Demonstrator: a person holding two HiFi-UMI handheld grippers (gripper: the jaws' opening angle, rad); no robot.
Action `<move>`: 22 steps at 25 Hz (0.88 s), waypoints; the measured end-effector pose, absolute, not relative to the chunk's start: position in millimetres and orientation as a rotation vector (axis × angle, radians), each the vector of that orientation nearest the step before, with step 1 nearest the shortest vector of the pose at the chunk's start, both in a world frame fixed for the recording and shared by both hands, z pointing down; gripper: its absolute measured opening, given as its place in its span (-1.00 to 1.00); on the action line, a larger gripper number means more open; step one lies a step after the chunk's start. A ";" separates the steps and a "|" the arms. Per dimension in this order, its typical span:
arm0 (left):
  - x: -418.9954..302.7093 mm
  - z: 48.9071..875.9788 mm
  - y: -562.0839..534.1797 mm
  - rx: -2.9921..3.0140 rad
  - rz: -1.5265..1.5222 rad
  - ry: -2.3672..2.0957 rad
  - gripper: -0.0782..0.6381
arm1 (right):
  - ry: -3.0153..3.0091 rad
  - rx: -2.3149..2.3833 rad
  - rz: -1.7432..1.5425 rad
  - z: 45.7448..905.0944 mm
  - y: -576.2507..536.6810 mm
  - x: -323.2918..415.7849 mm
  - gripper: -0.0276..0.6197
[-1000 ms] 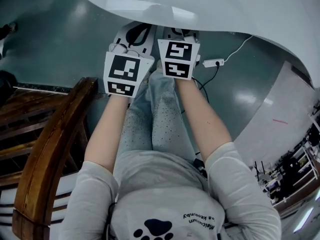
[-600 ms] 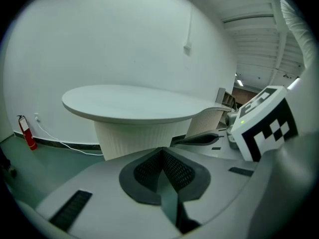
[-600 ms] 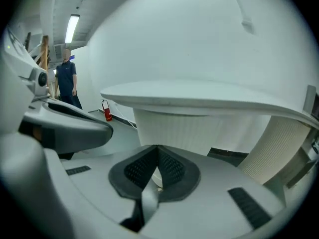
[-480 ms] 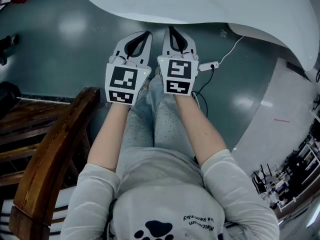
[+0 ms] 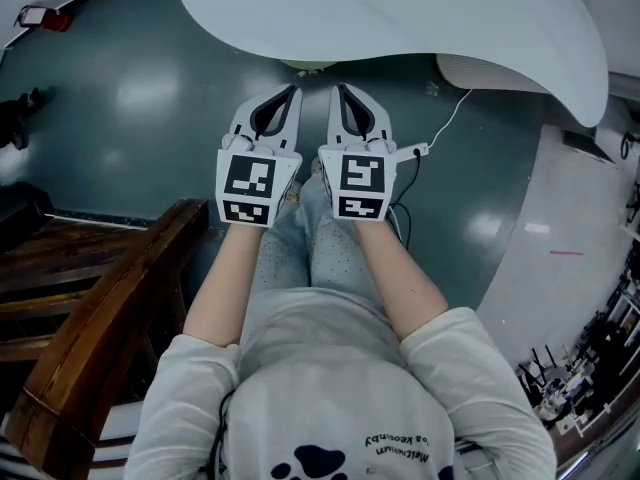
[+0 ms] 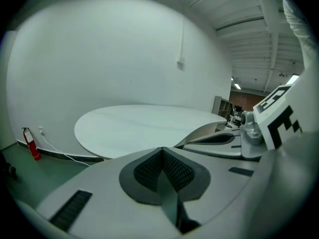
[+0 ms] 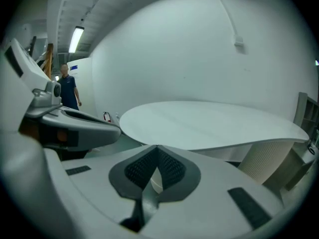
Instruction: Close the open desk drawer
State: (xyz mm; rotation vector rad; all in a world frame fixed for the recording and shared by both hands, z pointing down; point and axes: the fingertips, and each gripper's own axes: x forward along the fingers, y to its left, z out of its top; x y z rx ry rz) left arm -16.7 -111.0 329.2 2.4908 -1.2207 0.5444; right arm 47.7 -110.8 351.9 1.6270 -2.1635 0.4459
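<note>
Grippers closed and empty at the edge of a round white table

Left gripper point(image 5: 296, 90) and right gripper point(image 5: 338, 88) hang side by side, just apart, above the person's legs point(image 5: 310, 253), their tips near the rim of the table point(image 5: 420, 18). Each pair of jaws is pressed together at the tip with nothing between them. A wooden chair point(image 5: 105, 308) stands at the person's left, and a power strip point(image 5: 412, 152) lies on the green floor point(image 5: 130, 98) near the right gripper. Where the drawer is cannot be told from any view.
</note>
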 end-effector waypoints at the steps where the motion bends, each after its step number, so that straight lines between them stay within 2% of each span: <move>1: -16.8 322.8 -107.2 2.492 0.538 -1.223 -0.76 | -2.171 1.630 0.439 343.3 -106.9 47.7 -0.87; 22: -10.7 158.1 -27.2 2.606 0.408 -1.334 -0.76 | -2.369 1.654 0.197 160.8 -23.7 48.9 -0.87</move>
